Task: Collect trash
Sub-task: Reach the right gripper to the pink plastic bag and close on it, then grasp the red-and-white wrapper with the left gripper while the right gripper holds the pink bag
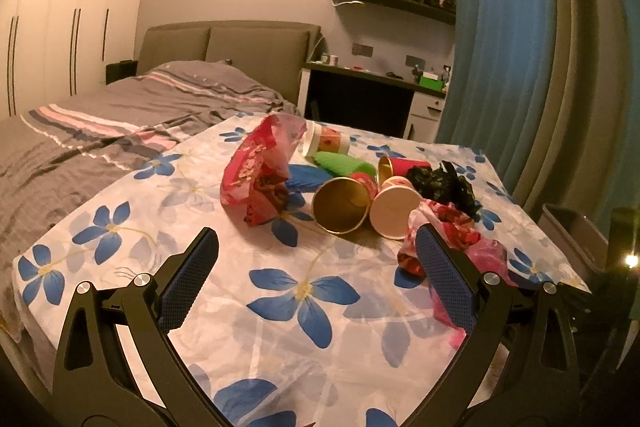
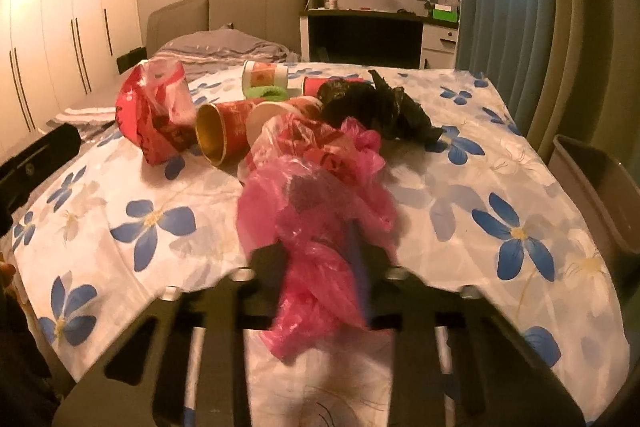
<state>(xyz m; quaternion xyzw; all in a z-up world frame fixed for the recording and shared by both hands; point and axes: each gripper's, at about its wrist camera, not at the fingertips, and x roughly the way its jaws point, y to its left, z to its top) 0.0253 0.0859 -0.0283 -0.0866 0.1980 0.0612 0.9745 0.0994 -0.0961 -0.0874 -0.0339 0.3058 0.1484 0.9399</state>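
Note:
Trash lies on a table with a blue-flowered cloth (image 1: 304, 291). My right gripper (image 2: 320, 247) is shut on a pink plastic bag (image 2: 316, 211) near the table's front edge; the bag hides the fingertips. The same bag shows in the left wrist view (image 1: 476, 247) behind my left gripper's right finger. My left gripper (image 1: 316, 251) is open and empty above the cloth, in front of the pile. The pile holds a red plastic bag (image 1: 260, 179) (image 2: 154, 115), several paper cups lying on their sides (image 1: 344, 203) (image 2: 224, 131), a black bag (image 1: 444, 183) (image 2: 376, 107) and a green piece (image 1: 344, 165).
A grey bin (image 2: 600, 187) (image 1: 576, 235) stands beside the table's right edge. A bed (image 1: 120, 115) lies behind and left of the table. A blue curtain (image 1: 520, 47) hangs on the right. A desk (image 1: 376, 79) stands at the back.

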